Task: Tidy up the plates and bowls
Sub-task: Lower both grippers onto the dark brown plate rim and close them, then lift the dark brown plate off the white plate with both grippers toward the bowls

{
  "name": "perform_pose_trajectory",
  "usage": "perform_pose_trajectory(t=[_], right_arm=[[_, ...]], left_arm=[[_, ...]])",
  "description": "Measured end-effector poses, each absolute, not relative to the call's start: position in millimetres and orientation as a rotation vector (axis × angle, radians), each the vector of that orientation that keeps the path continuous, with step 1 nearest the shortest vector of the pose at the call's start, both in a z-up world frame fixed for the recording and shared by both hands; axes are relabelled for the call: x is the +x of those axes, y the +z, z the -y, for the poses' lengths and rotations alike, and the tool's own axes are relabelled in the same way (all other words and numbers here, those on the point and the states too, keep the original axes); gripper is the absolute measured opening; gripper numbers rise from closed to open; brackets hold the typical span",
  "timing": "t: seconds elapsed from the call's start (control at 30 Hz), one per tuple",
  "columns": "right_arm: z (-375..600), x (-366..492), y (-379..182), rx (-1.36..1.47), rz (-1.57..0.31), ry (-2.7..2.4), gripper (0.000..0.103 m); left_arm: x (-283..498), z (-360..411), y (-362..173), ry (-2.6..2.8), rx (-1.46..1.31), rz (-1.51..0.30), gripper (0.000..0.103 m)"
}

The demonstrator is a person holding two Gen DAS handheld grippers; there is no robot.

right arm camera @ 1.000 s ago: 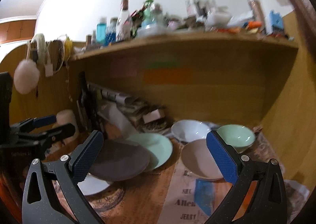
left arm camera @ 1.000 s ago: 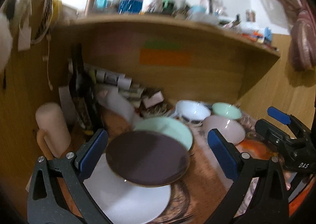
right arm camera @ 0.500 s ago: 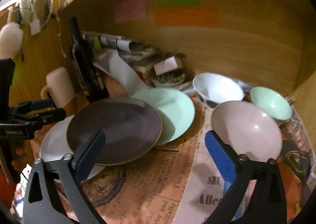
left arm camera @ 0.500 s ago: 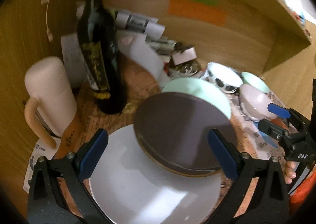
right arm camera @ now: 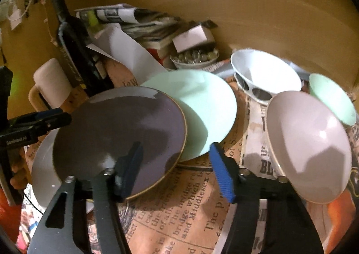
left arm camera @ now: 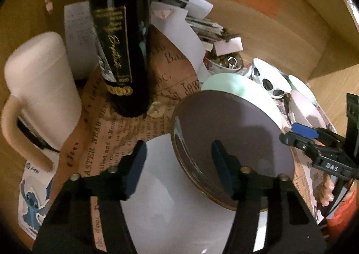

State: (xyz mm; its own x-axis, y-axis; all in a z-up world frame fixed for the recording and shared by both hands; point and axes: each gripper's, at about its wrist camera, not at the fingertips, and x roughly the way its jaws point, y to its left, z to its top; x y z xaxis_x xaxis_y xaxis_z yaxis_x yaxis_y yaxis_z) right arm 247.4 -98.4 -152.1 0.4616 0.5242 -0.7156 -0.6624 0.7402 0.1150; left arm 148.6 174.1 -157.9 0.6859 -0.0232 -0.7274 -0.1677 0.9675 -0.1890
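On the newsprint-covered worktop (right arm camera: 193, 216) the dark plate (right arm camera: 121, 133) overlaps a white plate (left arm camera: 179, 198) and a mint plate (right arm camera: 202, 106); both the left tongs (left arm camera: 177, 168) and right tongs (right arm camera: 177, 168) gape unclenched over its rim. Readable: "2020" on the wine bottle (left arm camera: 121, 41), "DAS" and "GenRobot.AI" on the tongs. Wooden walls enclose the alcove.

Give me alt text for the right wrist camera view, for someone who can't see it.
An open right gripper hovers low over a dark brown plate that overlaps a mint green plate and a white plate on newspaper-print paper. To the right sit three bowls: pink, white and mint.
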Motion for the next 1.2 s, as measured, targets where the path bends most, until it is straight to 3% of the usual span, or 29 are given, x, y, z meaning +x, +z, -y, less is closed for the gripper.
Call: perform_pose_trajectory(t=[0.1,0.3,0.4,0.7,1.2], right_arm=[[96,255,-159,-0.173,-0.851,0.74,0.047],[90,265,-168,-0.168,-0.895,0.747,0.033],[88,267,-168,-0.17,-0.9,0.755,0.026],[83,271,-171,-0.15,-0.917,0.781,0.025],[93,267,-169,-0.104,-0.921,0.756,0.023]], left_arm=[[153,-174,-161,0.071,-0.25,-0.83,0.047],[158,-178,-166,0.081,-0.282,-0.855,0.046],[162,-179,-169,0.083,-0.285,-0.866,0.038],[169,-175,-172,0.026,-0.327,-0.883,0.023],[158,-156,-165,0.085,-0.279,-0.843,0.023]])
